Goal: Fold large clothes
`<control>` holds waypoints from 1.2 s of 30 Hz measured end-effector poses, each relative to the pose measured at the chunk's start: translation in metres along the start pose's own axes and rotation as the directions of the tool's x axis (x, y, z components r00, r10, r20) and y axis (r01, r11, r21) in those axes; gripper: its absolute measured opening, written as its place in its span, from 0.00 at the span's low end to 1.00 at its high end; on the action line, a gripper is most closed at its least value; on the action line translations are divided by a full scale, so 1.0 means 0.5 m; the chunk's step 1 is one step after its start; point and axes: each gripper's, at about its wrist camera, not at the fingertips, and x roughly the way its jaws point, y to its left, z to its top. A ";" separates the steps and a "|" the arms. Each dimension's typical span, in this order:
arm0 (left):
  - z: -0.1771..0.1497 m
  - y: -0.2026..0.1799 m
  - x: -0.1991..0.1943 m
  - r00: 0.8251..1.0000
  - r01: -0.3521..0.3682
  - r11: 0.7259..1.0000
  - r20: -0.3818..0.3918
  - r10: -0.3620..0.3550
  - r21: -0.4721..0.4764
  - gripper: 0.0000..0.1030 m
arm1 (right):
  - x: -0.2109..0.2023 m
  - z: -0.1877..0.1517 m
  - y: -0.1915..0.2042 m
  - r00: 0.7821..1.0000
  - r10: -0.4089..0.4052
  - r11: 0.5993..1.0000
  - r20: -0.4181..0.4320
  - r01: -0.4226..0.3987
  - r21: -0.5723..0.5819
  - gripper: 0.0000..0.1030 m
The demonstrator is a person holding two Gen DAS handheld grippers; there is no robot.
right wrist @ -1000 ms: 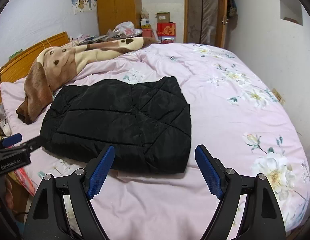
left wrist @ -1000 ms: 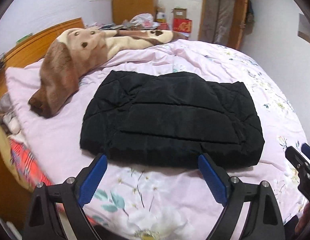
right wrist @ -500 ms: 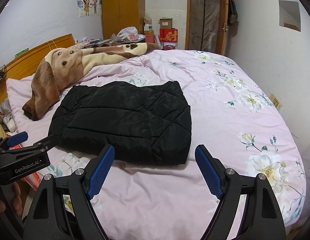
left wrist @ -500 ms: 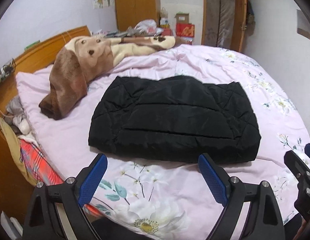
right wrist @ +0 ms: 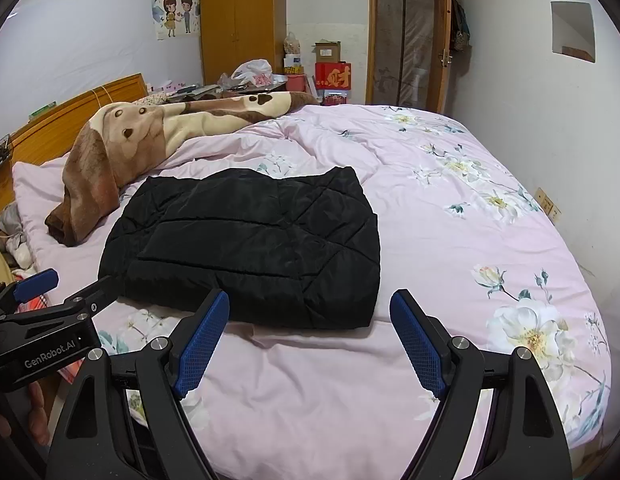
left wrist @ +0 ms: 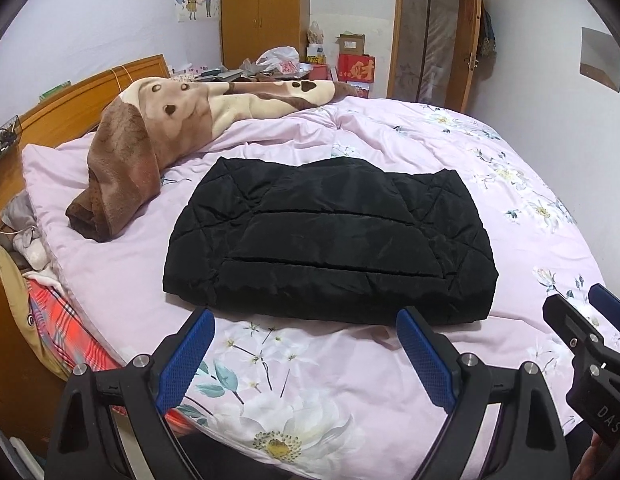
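Lying folded on pink bedspread [left wrist: 350, 380]: black jacket [left wrist: 330, 240].

R gripper [right wrist: 309, 336] jaws wide, empty | black jacket [right wrist: 245, 244] folded on bed [right wrist: 430, 240] | L gripper [right wrist: 65, 292] at left

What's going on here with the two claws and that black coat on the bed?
A person holds a claw in each hand to fold large clothes. The black quilted jacket lies folded into a compact rectangle on the pink floral bedspread, beside a brown dog-print blanket. The left claw and right claw are both open and empty, hovering short of the jacket's near edge without touching it.
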 end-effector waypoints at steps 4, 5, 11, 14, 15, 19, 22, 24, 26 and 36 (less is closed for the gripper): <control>-0.002 0.001 -0.004 1.000 0.001 1.000 0.002 -0.001 -0.008 0.90 | 0.002 -0.002 0.003 1.000 0.004 1.000 -0.006 -0.004 -0.001 0.80; -0.003 0.001 -0.005 1.000 0.001 1.000 0.002 -0.001 -0.009 0.90 | 0.002 -0.003 0.004 1.000 0.004 1.000 -0.008 -0.004 -0.001 0.80; -0.006 0.004 -0.012 1.000 -0.017 1.000 0.015 0.017 -0.011 0.90 | 0.001 -0.005 0.006 1.000 0.004 1.000 -0.009 -0.004 -0.001 0.80; -0.007 0.004 -0.011 1.000 -0.005 1.000 0.013 0.006 -0.013 0.90 | 0.002 -0.005 0.006 1.000 0.005 1.000 -0.010 -0.005 -0.001 0.80; -0.008 0.005 -0.010 1.000 0.004 1.000 0.013 -0.004 -0.014 0.90 | 0.002 -0.006 0.007 1.000 0.004 1.000 -0.011 -0.004 -0.001 0.80; -0.011 0.000 -0.007 1.000 -0.019 1.000 0.014 0.019 -0.002 0.90 | -0.002 -0.007 0.009 1.000 0.004 1.000 -0.014 -0.004 0.000 0.80; -0.011 -0.002 -0.005 1.000 -0.018 1.000 0.012 0.018 -0.001 0.90 | -0.003 -0.008 0.010 1.000 0.004 1.000 -0.014 -0.004 -0.001 0.80; -0.012 -0.002 -0.005 1.000 -0.017 1.000 0.011 0.017 -0.002 0.90 | -0.003 -0.009 0.010 1.000 0.005 1.000 -0.015 -0.006 0.000 0.80; -0.012 -0.001 -0.004 1.000 -0.018 1.000 0.006 0.018 -0.004 0.90 | -0.003 -0.009 0.009 1.000 0.006 1.000 -0.019 -0.006 -0.001 0.80; -0.015 -0.005 -0.001 0.999 -0.041 0.999 -0.003 0.041 0.007 0.90 | -0.003 -0.009 0.012 1.000 0.005 1.000 -0.019 -0.005 0.001 0.80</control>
